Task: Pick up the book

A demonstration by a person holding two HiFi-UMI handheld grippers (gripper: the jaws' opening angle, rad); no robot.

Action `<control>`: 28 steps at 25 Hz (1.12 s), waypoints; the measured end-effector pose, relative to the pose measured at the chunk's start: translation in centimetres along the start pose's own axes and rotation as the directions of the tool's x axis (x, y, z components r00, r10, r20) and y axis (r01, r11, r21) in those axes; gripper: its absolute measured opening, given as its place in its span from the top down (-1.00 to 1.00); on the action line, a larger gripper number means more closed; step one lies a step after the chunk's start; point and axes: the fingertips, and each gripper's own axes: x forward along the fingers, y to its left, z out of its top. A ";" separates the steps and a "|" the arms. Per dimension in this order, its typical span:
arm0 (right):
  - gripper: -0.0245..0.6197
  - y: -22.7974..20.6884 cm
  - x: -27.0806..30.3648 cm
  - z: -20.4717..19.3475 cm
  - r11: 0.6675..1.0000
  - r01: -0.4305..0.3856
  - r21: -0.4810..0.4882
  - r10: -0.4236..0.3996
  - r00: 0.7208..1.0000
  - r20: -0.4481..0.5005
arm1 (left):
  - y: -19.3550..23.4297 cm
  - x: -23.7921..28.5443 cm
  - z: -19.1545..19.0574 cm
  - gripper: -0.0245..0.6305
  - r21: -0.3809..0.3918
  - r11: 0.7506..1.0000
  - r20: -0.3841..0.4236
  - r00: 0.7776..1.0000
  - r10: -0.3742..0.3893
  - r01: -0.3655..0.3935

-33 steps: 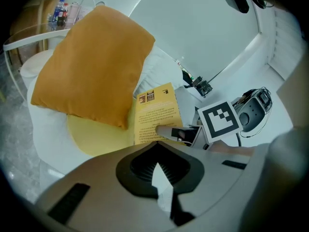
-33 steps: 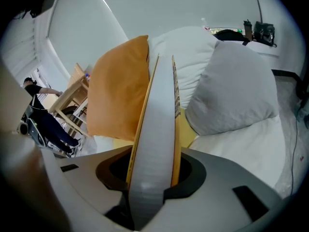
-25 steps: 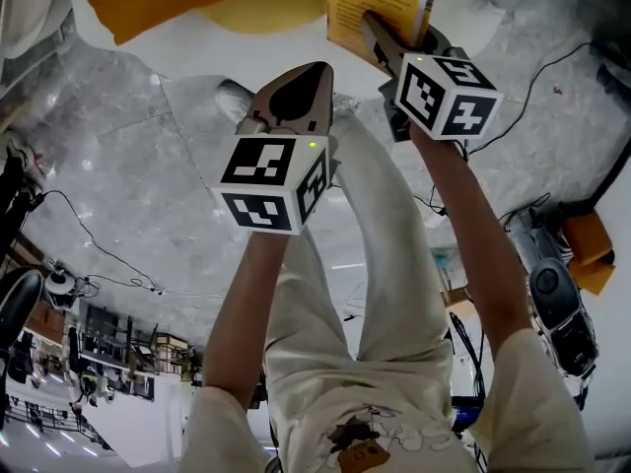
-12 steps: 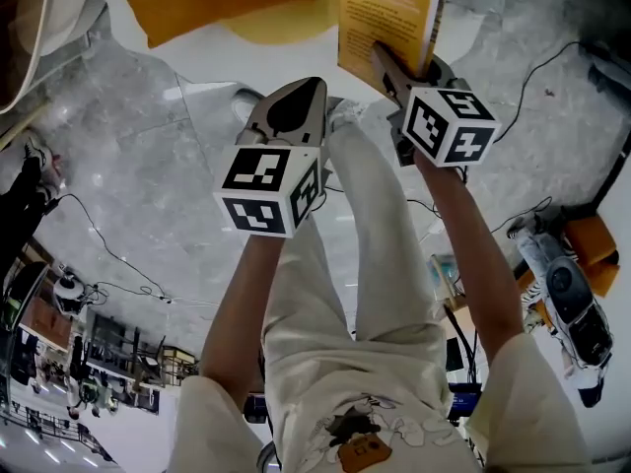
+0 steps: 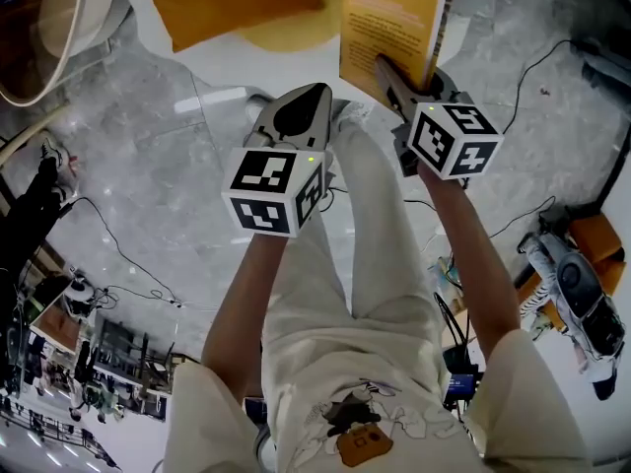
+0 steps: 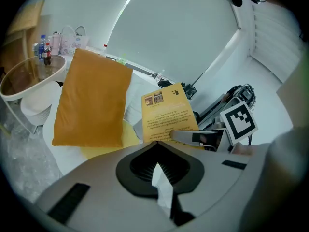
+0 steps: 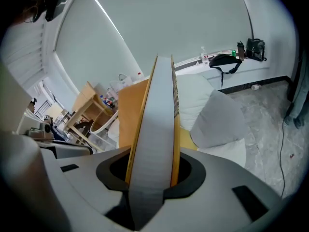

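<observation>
The book (image 5: pixel 392 28) is held upright in the air, pinched at its lower edge between the jaws of the right gripper (image 5: pixel 392 70), which are closed part-way onto its thickness, one on each yellow cover with the grey page block between them. Most of the book's length stands out beyond the jaw tips, so the likeliest fault is judged to be pivoting or sliding at the pinch: a quick swing or a slackened squeeze could let the book tip sideways or slip out. The free upper end could also fan open, since only the lower end is clamped. The left gripper (image 5: pixel 293 114) is carried just beside, to the left of the right jaws, with its jaws drawn together and no part of the book between them, so no second support is given. Beyond the jaws lie an orange pillow (image 6: pixel 91 100) and white bedding (image 6: pixel 54 146), onto which a dropped book would probably fall.
</observation>
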 end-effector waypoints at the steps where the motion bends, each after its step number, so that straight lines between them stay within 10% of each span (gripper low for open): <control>1: 0.41 0.4 -0.7 0.5 1.000 0.000 0.000 0.000 1.000 0.011 | -0.3 -0.5 0.3 0.91 0.004 1.000 0.002 1.000 -0.004 0.004; 28: 0.41 12.1 -18.2 7.9 1.000 -0.008 0.008 0.006 0.984 0.176 | -9.6 -16.4 7.9 0.91 0.179 0.981 0.050 0.995 -0.081 0.070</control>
